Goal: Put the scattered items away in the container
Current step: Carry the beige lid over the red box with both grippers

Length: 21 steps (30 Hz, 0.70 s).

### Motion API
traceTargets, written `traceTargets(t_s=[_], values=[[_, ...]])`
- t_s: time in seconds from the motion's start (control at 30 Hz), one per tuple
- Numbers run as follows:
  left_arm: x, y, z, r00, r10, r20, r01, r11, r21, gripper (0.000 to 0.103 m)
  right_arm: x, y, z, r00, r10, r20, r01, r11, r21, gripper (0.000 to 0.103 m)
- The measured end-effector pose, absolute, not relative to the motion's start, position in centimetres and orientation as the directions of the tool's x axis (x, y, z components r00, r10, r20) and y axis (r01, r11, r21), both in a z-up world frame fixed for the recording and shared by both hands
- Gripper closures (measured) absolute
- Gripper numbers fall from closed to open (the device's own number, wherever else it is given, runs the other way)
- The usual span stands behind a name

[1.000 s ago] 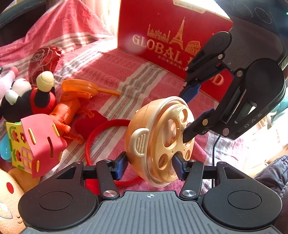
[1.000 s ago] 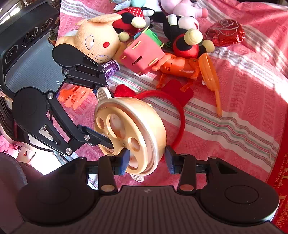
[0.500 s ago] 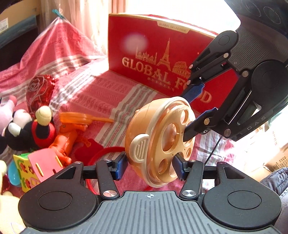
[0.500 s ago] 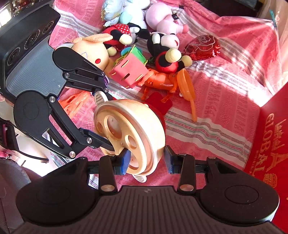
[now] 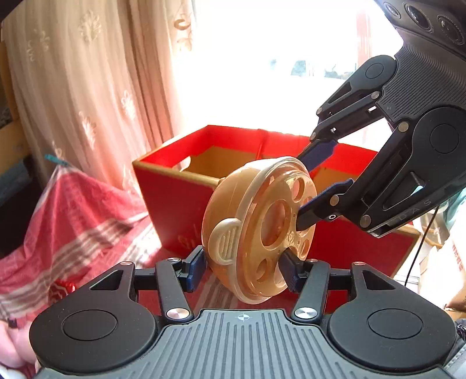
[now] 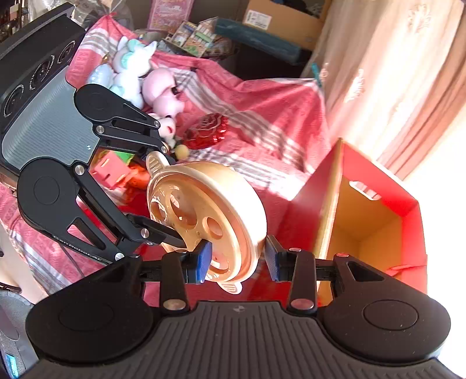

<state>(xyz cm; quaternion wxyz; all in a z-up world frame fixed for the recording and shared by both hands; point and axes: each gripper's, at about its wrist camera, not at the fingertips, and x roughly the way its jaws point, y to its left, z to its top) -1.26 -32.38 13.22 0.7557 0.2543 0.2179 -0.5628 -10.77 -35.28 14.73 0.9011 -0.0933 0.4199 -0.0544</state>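
Observation:
A tan, dome-shaped toy [image 5: 256,227] with round holes in its flat face hangs in the air, tilted on edge. My left gripper [image 5: 244,269] is shut on its lower edge, one pad on the dome and one on the holed face. My right gripper [image 6: 237,262] is shut on the toy's [image 6: 209,210] rim from the other side. In the left wrist view the right gripper [image 5: 316,183] reaches in from the upper right. The red cardboard box [image 5: 174,204] stands open-topped just behind the toy, its brown inside showing. In the right wrist view the box [image 6: 308,210] is at the right.
Plush animals [image 6: 145,75], a red foil heart [image 6: 206,131] and a pink block [image 6: 109,172] lie on the pink striped bedspread [image 6: 262,122] to the left. A patterned curtain [image 5: 87,87] and a bright window are behind the box. Cardboard boxes [image 6: 279,20] sit at the back.
Both grippers have risen together with the toy held between them, away from the bedspread. The box's open top, seen before only as a red side wall, has come into view.

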Motion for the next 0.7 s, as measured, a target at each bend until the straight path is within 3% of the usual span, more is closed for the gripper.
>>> traceTargets(t_s=[0.27,0.57,0.67,0.7], values=[[-3.1,-48.9,13.1,0.209,-0.731,-0.649,0.976,0.113,0.187,0.046,-15.9,-47.7,13.9,0.614,-0.308,-0.726,0.205,0.951,-0.230,0.059],[-3.4,-57.0,6.5,0.187,-0.584,-0.790,0.982,0.092,0.165,0.046,-17.5,-55.1,6.3,0.543,-0.206,-0.814,0.224,0.970,-0.096,0.059],[-2.9,-57.7,5.8,0.201,-0.561,-0.803,0.979,0.143,0.145,0.033,-16.9,-56.0,4.9,0.544,-0.178,-0.820,0.213,0.975,-0.070,0.058],[-2.9,-57.7,5.8,0.217,-0.561,-0.799,0.975,0.157,0.154,0.028,-16.7,-56.2,4.6,0.546,-0.177,-0.819,0.215,0.974,-0.067,0.053]])
